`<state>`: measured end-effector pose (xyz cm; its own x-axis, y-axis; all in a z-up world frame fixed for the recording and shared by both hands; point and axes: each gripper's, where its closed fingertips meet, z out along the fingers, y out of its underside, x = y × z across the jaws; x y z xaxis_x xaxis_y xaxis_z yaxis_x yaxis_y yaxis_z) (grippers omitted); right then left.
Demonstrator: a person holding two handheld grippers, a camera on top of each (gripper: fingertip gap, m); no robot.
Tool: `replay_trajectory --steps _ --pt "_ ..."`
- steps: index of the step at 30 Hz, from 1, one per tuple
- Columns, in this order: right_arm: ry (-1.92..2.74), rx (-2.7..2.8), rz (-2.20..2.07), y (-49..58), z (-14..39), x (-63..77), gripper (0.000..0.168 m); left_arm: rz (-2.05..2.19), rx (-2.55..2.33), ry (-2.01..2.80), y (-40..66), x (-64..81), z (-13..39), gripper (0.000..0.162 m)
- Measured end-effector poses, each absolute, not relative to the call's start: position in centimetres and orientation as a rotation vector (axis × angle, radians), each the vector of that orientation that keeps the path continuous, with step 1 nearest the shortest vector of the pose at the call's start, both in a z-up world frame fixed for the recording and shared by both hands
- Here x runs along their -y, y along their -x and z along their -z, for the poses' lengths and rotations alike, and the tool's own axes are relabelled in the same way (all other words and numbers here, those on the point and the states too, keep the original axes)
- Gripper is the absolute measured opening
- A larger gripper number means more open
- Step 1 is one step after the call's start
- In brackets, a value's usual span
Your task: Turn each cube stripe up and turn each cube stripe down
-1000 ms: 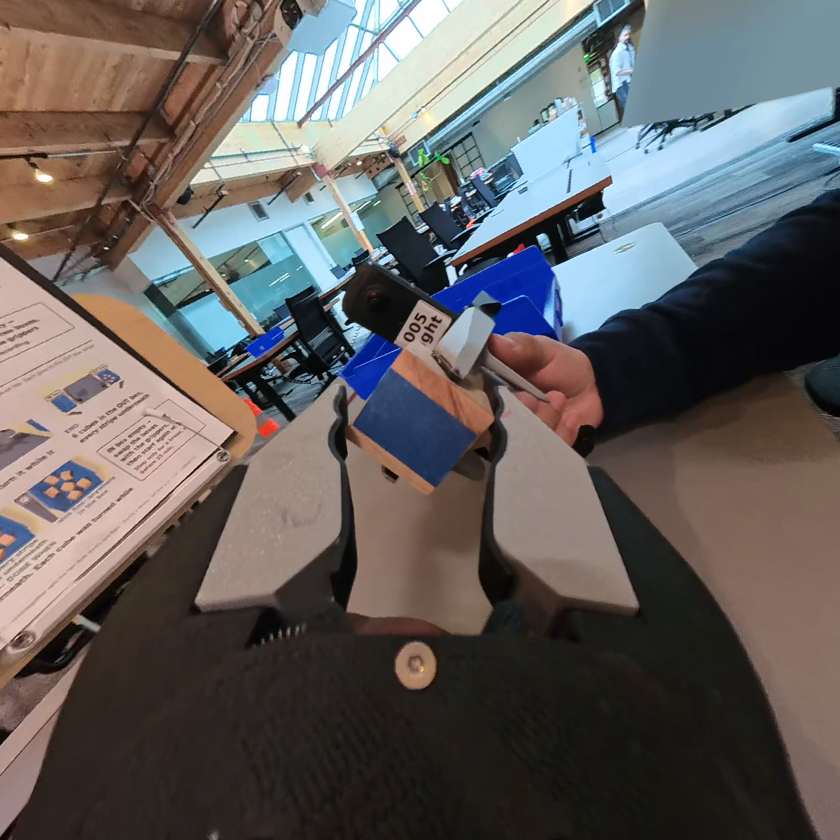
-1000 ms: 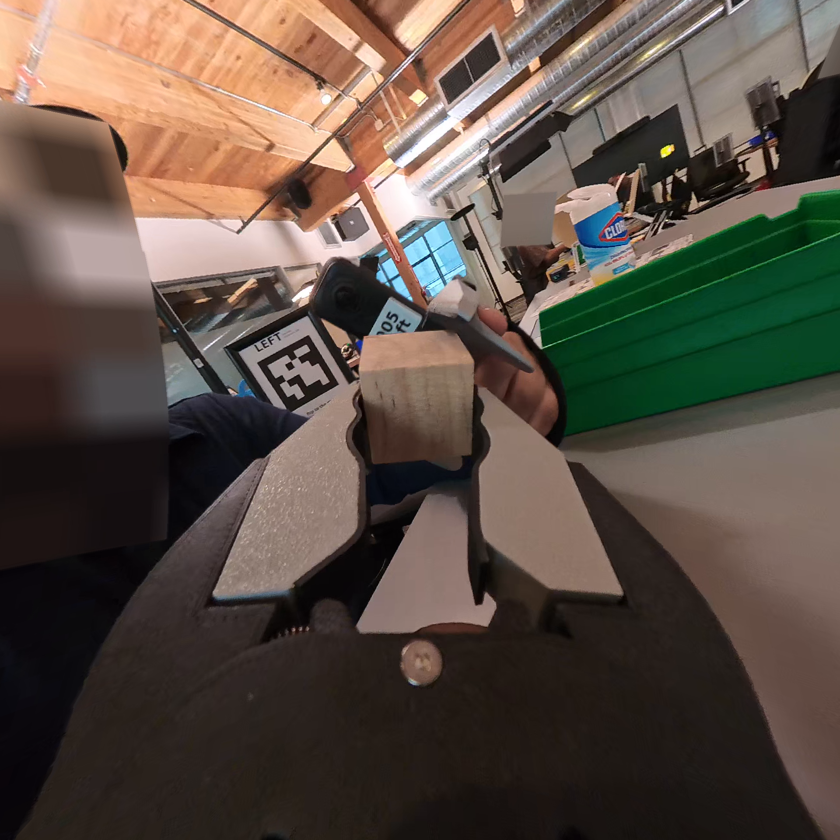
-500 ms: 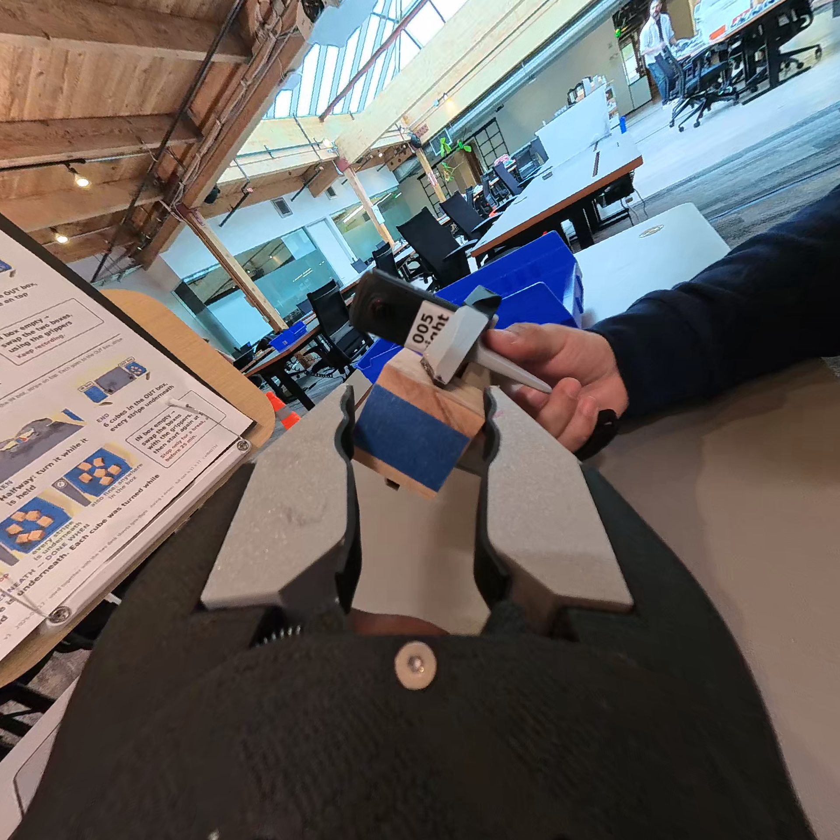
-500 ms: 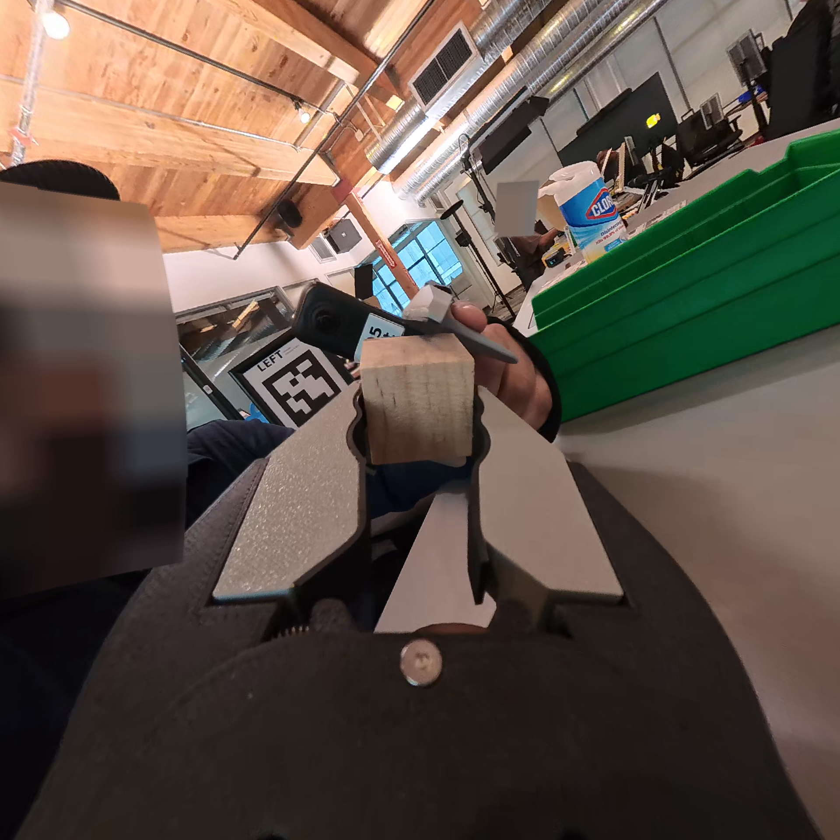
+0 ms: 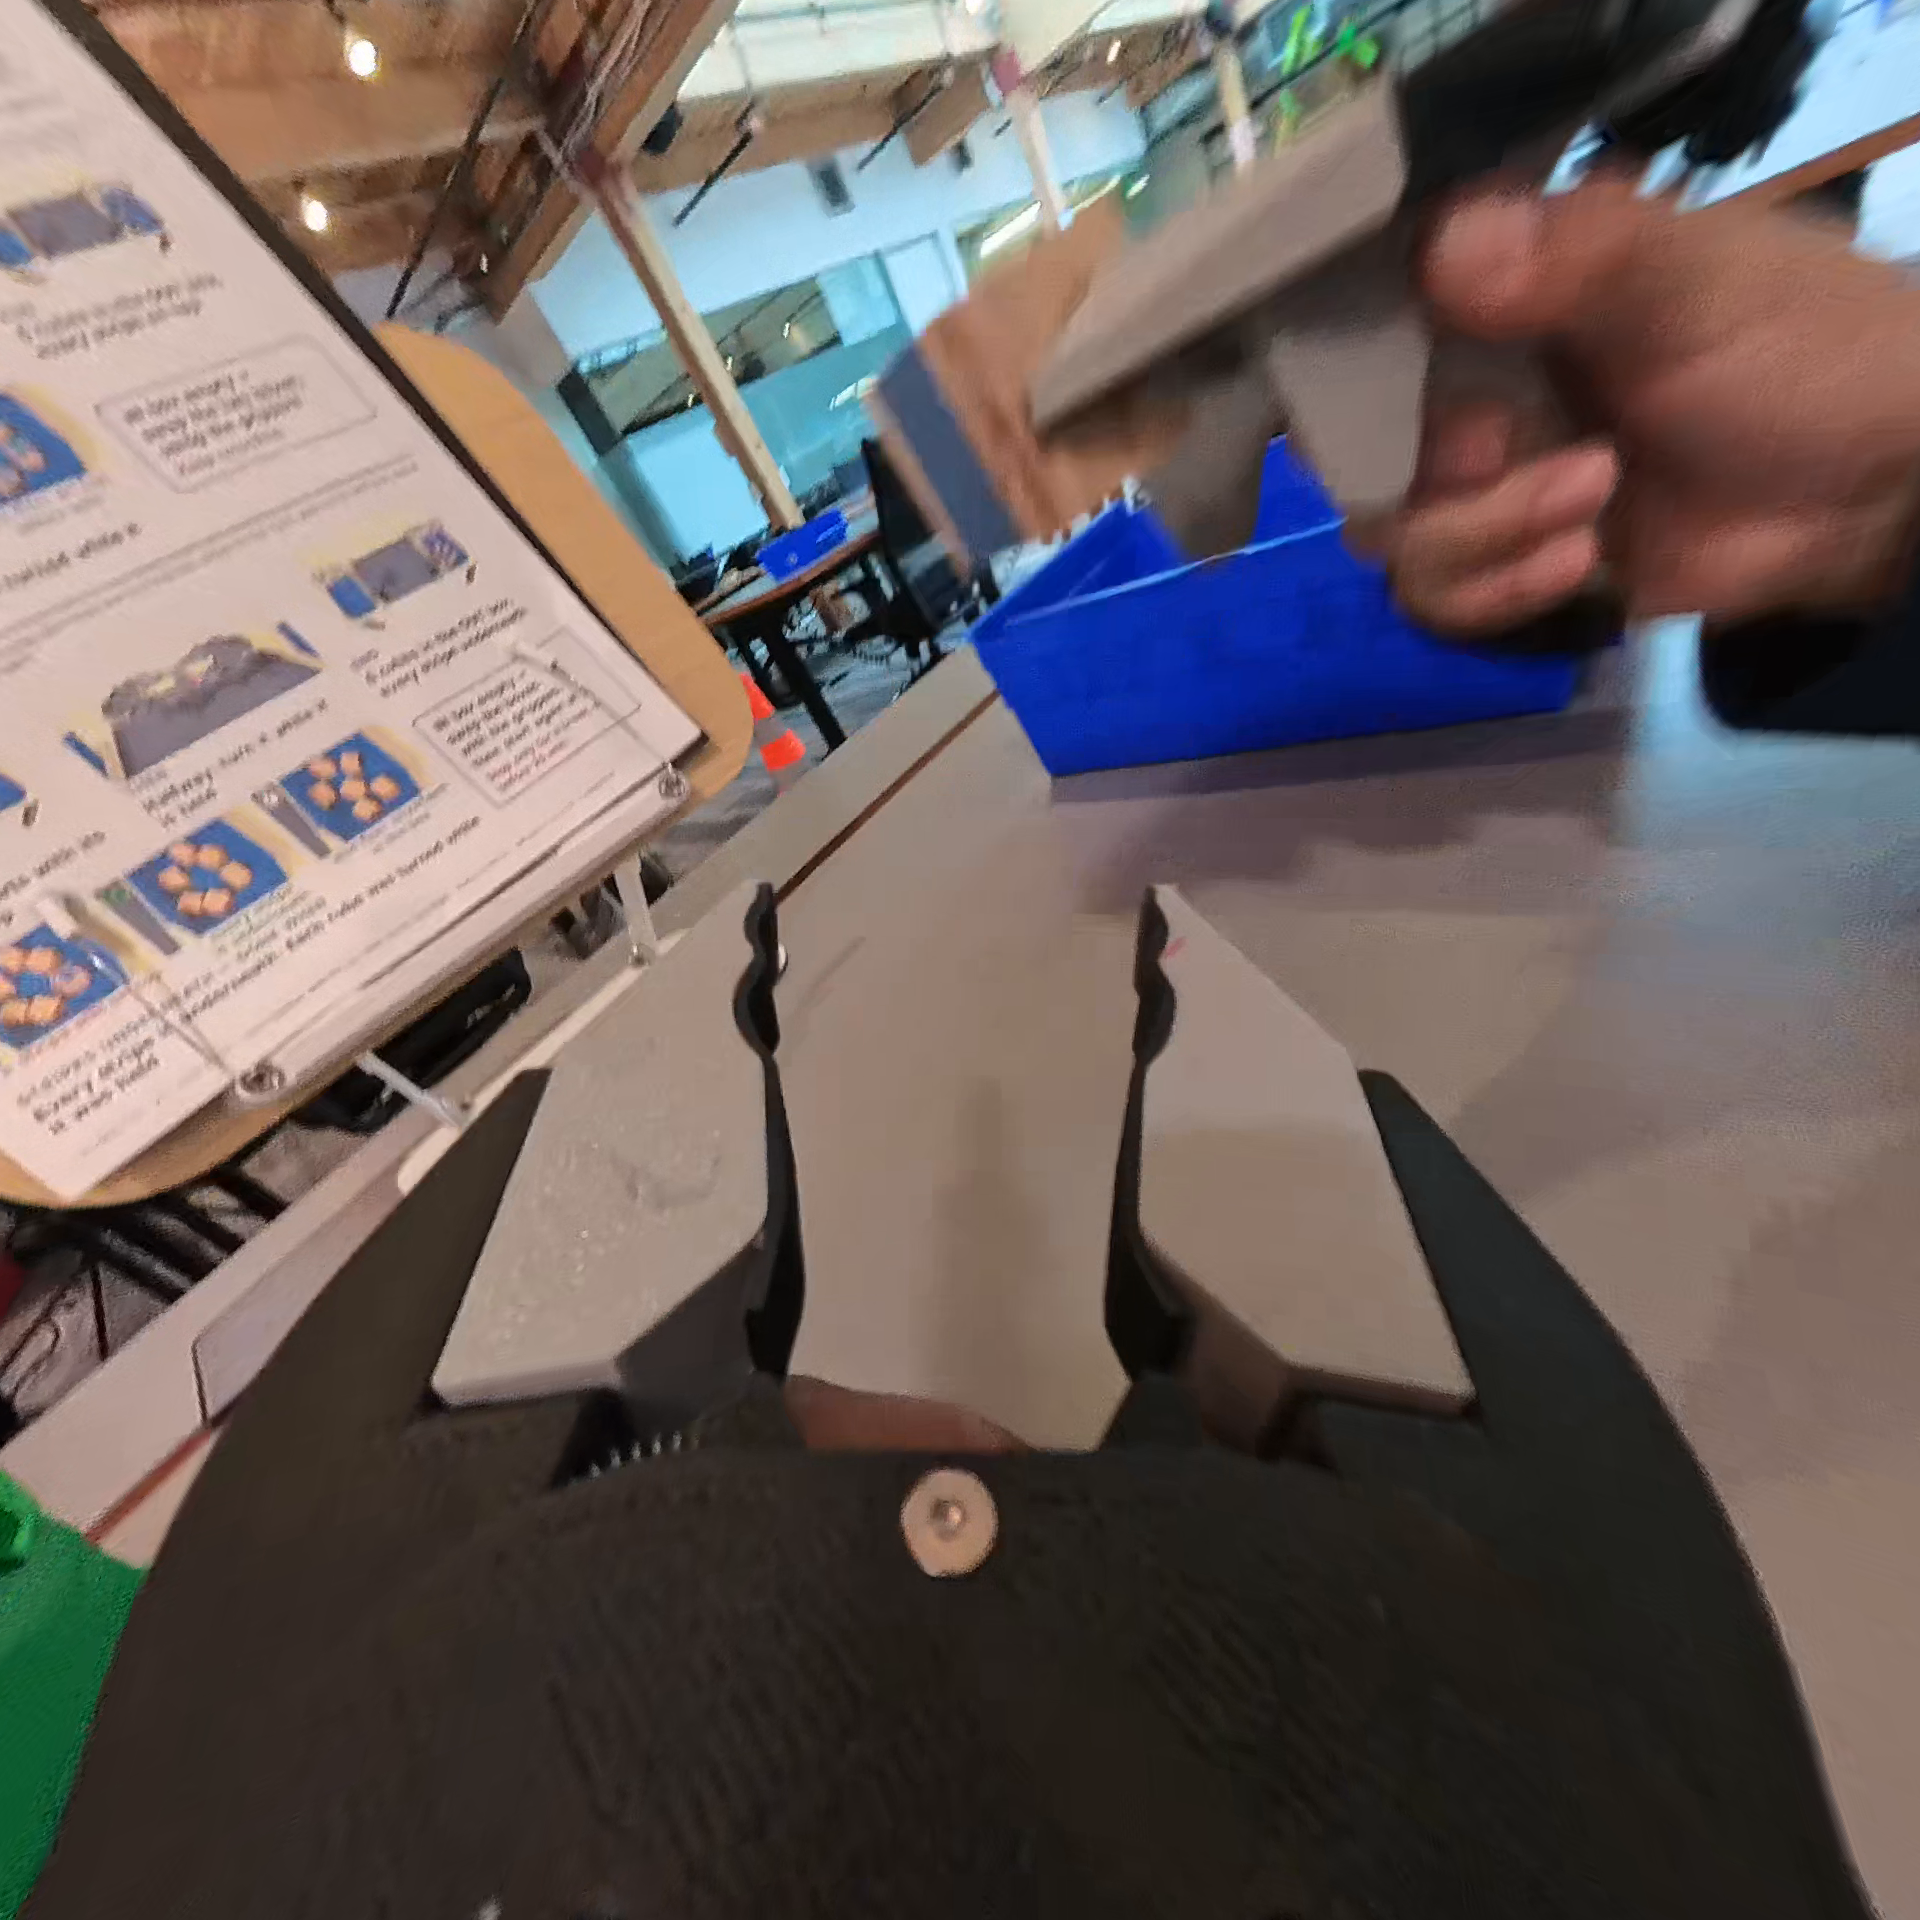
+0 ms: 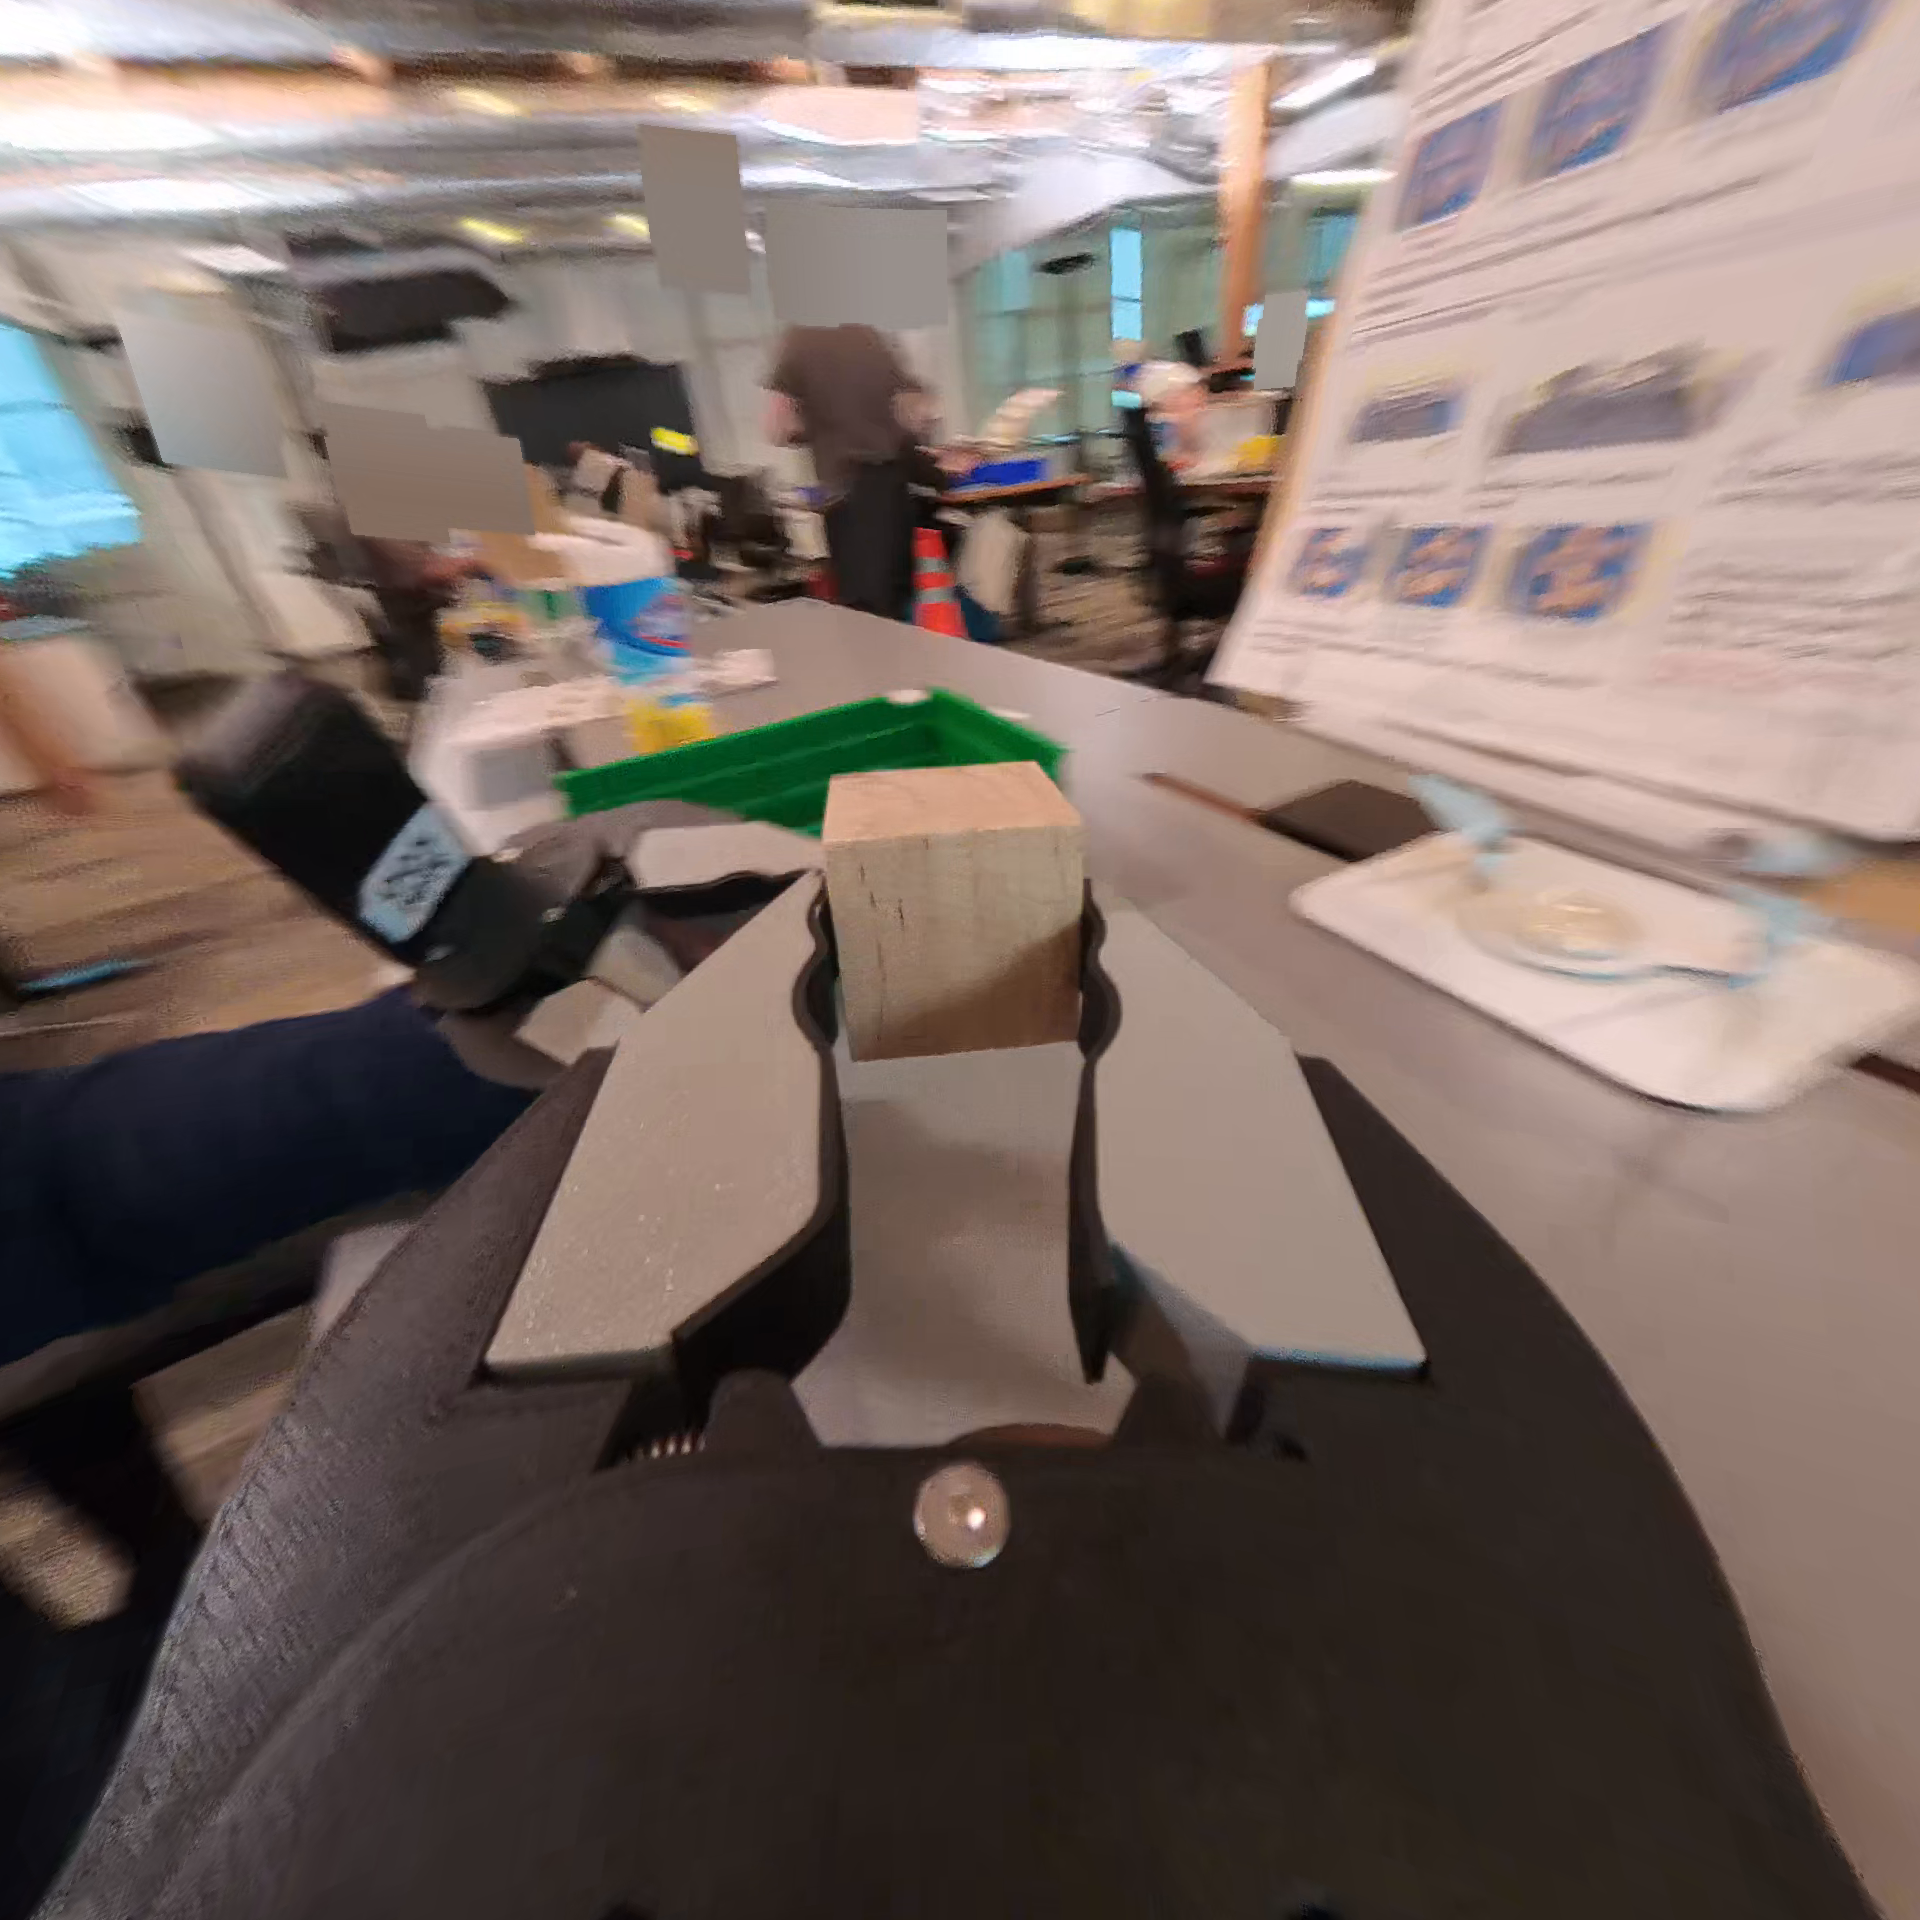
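Between the grey fingers of the right tool (image 6: 956,925) sits the wooden cube (image 6: 951,904), clamped by its two side faces and held clear above the grey counter (image 6: 1558,1195). Only bare wood shows on the faces turned to the right wrist camera — the stripe is not visible there, so I cannot tell which way it points. From the left wrist view the same cube (image 5: 997,416) appears blurred at about 1 o'clock, with a dark blue face turned toward 9 o'clock.

The left tool (image 5: 956,966) is empty, its fingers standing apart with nothing between them, low over the counter. In the right wrist view it shows at 9 o'clock, beside the cube.

The step in hand looks like the carry after a hand-over: one tool has the cube alone and must now set it down. A blue bin (image 5: 1247,665) lies at 1 o'clock in the left wrist view, under the right tool; a green bin (image 6: 810,758) lies at 11 o'clock in the right wrist view, behind the cube. An instruction board (image 5: 260,623) stands at 10 o'clock of the left view.

Next, I judge, the right tool must roll its wrist until the stripe faces the wanted way — then lower the cube flat into the bin before parting its fingers.
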<state>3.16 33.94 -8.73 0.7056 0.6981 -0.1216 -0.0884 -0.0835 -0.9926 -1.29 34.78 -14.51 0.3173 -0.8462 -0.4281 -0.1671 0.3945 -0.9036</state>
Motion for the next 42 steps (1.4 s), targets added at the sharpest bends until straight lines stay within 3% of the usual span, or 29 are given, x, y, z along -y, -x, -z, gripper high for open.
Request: replay_trajectory --steps 4,7,11,16,20,23,28,33,38,42 --pt "1.711 0.353 -0.226 -13.8 5.8 -34.5 0.042 0.496 -1.219 1.236 1.0 -36.3 16.9 0.063" --pt "1.943 0.186 0.110 -24.7 6.6 -35.6 0.043 0.443 -1.256 1.285 0.7 -36.8 18.4 0.063" --pt "2.368 0.003 0.313 -35.9 15.3 -37.7 0.043 0.413 -1.287 1.306 0.4 -36.8 19.4 0.062" --pt "2.662 -0.183 0.366 -42.2 25.8 -39.1 0.044 0.386 -1.309 1.307 0.2 -36.7 20.1 0.061" --pt "2.673 -0.257 0.309 -43.0 27.3 -39.7 0.045 0.385 -1.316 1.313 0.1 -36.7 20.4 0.061" --pt "2.667 -0.216 0.421 -43.5 25.4 -39.2 0.055 0.394 -1.324 1.334 0.0 -36.7 20.8 0.061" --pt "2.439 -0.137 0.395 -39.9 17.6 -39.3 0.054 0.378 -1.338 1.327 -0.2 -36.5 21.0 0.061" --pt "2.238 0.144 0.101 -26.6 12.4 -39.1 0.053 0.352 -1.333 1.318 0.0 -36.7 20.9 0.061" --pt "2.053 0.415 -0.372 -10.5 14.2 -38.3 0.053 0.353 -1.310 1.324 0.3 -37.0 20.6 0.060" --pt "1.993 0.443 -0.482 -5.6 19.3 -39.5 0.051 0.448 -1.267 1.395 0.5 -37.2 20.8 0.060"
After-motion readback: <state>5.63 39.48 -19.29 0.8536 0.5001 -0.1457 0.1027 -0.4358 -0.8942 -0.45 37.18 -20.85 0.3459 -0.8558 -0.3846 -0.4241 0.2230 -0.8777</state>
